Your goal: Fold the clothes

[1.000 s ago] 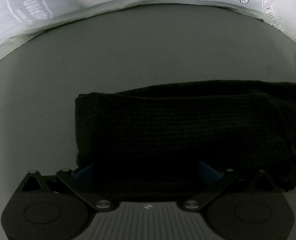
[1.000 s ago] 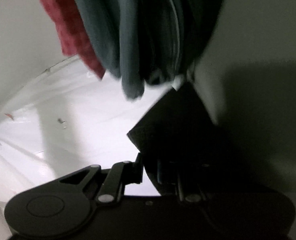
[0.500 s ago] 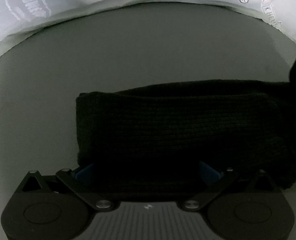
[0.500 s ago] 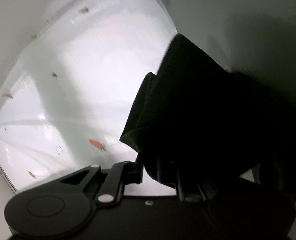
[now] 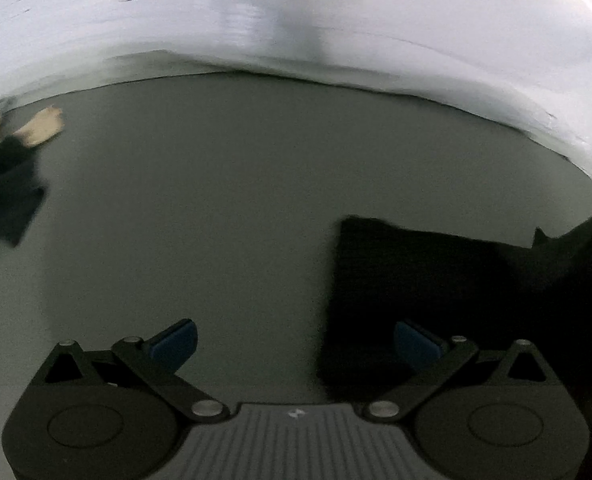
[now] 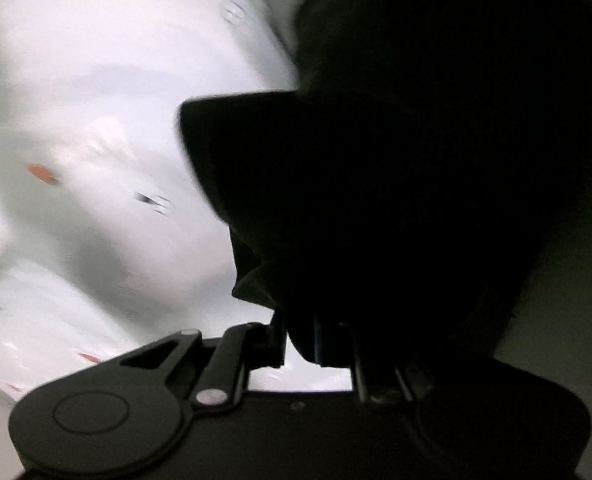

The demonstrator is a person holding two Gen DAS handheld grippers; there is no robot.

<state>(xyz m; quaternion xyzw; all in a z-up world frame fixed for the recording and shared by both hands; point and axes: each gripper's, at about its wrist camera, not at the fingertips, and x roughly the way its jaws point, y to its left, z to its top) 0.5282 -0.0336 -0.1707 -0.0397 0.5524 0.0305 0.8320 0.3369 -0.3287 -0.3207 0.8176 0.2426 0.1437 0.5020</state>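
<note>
My left gripper (image 5: 293, 342) stands wide, its blue-padded fingers (image 5: 173, 340) spread with nothing between them, hovering over the plain grey surface (image 5: 255, 184). The black ribbed knit garment (image 5: 436, 280) fills the lower right of the left wrist view, lying as a flat-edged slab on the grey, its left edge just past my right-hand pad. At the far left edge of that view I see a person's bare foot (image 5: 41, 128).

In the right wrist view my right gripper (image 6: 316, 344) is pinched narrow on a fold of the same black knit garment (image 6: 396, 160), which bulks up through the centre and right of the frame, against the white printed sheet (image 6: 95, 100) with small orange marks on the left.

The risk I judge: I hold only one bunch of cloth, so the thick knit may sag unevenly and pull the layers askew. The grip point is lost in black, so I cannot tell how many layers I have; a thin bite could slip.
</note>
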